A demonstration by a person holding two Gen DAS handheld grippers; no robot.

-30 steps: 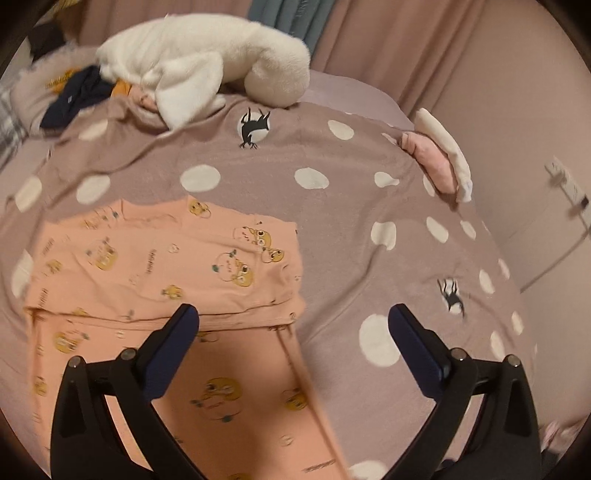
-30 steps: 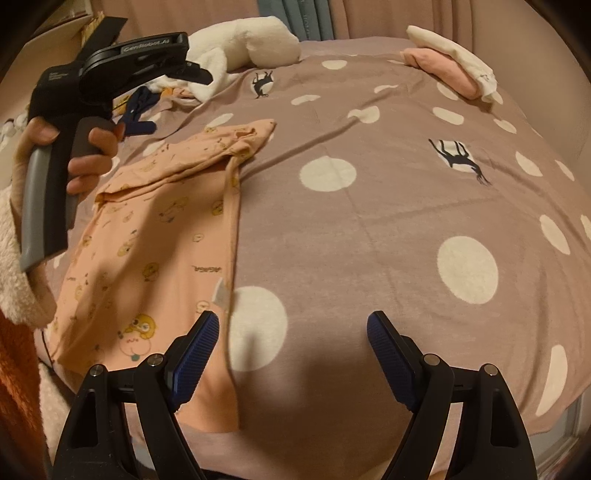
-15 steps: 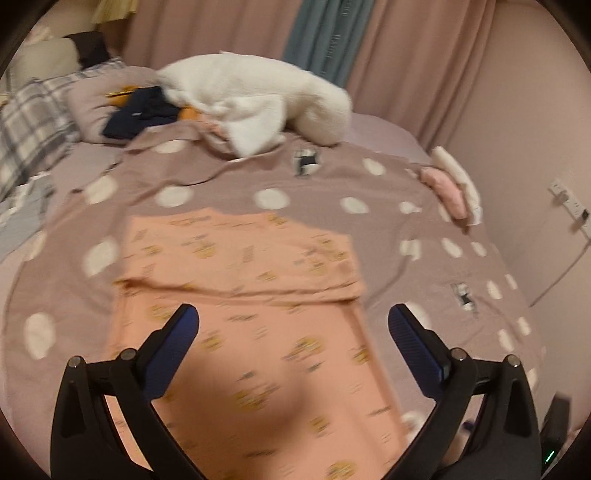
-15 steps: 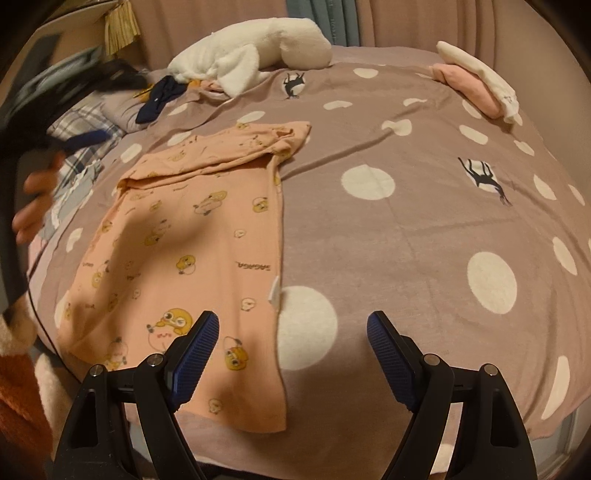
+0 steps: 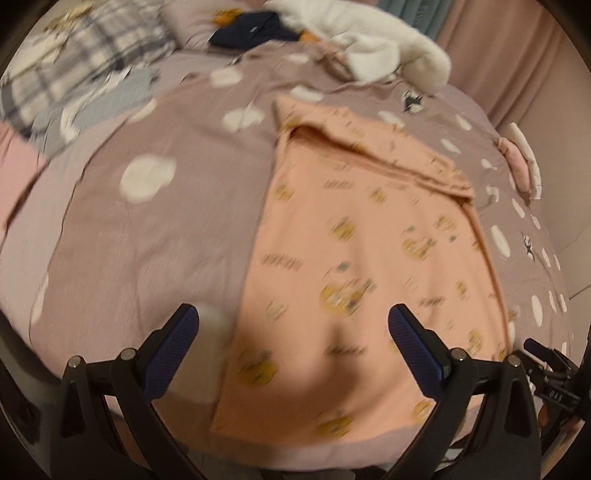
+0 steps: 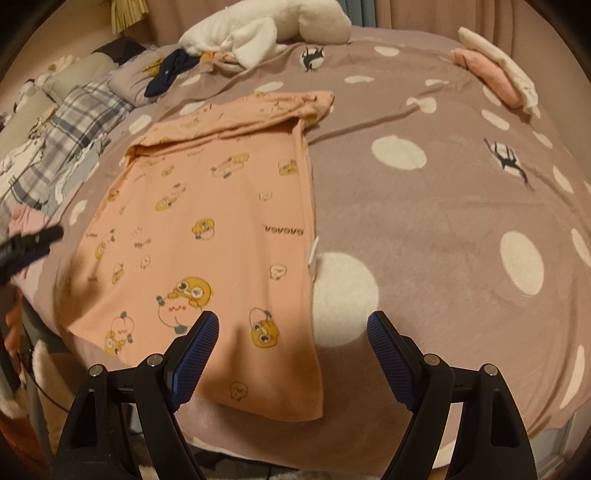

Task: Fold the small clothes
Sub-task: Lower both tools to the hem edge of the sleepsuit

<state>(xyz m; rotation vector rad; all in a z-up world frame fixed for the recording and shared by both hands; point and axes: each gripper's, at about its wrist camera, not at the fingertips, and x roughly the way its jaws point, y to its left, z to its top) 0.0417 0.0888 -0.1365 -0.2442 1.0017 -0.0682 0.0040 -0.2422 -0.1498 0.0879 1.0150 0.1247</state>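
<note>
A peach child's top (image 6: 207, 221) printed with yellow cartoon figures lies flat on the bed, its far end folded back over itself in a band (image 6: 236, 118). My right gripper (image 6: 293, 332) hangs open above the top's near right corner, nothing between its fingers. My left gripper (image 5: 293, 328) is open too, above the top's near left edge (image 5: 236, 325). That view is blurred. In it the peach top (image 5: 369, 258) fills the middle and right. The left gripper's tip (image 6: 33, 243) shows at the left edge of the right wrist view.
A mauve blanket with white dots (image 6: 424, 221) covers the bed. A white fleece heap (image 6: 266, 26) and a dark garment (image 6: 170, 70) lie at the far end. Folded pink and white clothes (image 6: 495, 70) sit far right. A plaid pillow (image 6: 74, 122) lies left.
My left gripper has swung leftward and lower, from over the top's folded band to its near left edge. The right gripper has drifted slightly left, over the top's near corner. Both stay open.
</note>
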